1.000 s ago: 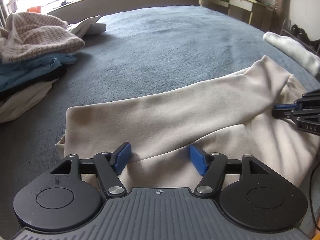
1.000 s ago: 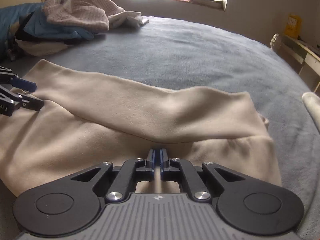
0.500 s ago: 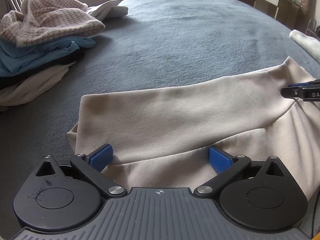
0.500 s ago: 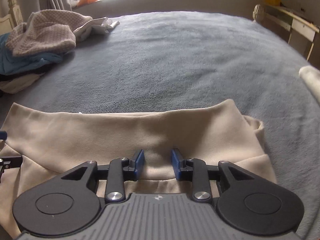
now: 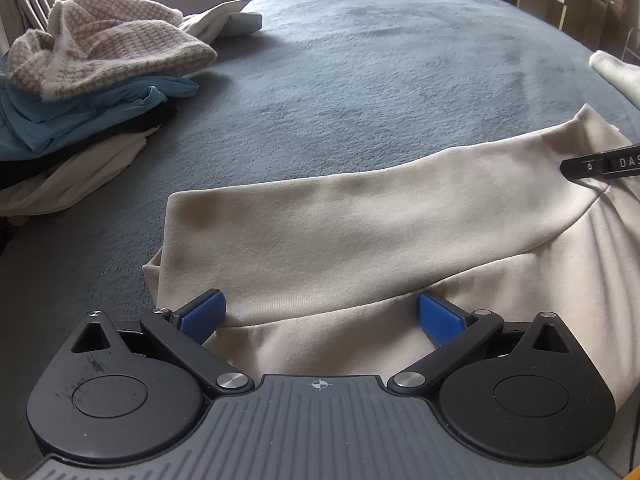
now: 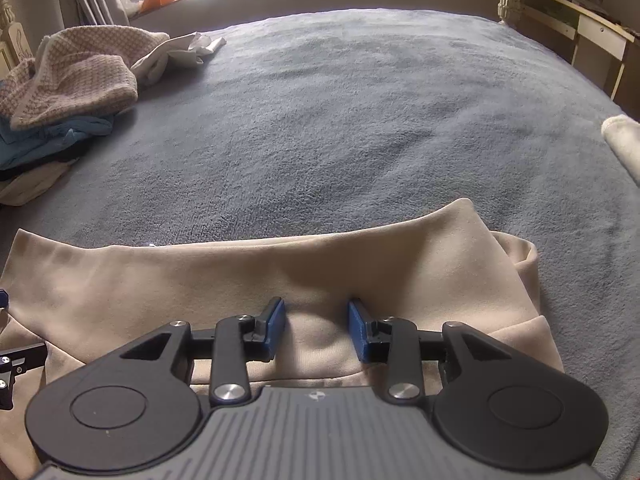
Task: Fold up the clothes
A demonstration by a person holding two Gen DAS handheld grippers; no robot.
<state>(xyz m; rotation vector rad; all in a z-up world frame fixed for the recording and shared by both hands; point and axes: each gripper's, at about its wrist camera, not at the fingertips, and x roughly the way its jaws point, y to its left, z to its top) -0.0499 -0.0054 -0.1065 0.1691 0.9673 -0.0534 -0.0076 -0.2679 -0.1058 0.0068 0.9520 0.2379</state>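
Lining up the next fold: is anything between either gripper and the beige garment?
Nothing visible. The left gripper and right gripper both sit open right over the beige garment, bare cloth between their pads. The pile of clothes lies off at the bed's far corner.

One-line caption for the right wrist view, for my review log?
Right tongs, jaws just opened, over the folded beige garment on the grey-blue bedspread.

White letters "DAS" stand on the black arm of the right claw [image 5: 600, 167], cut off at the picture's edge, above the beige garment [image 5: 360, 232].
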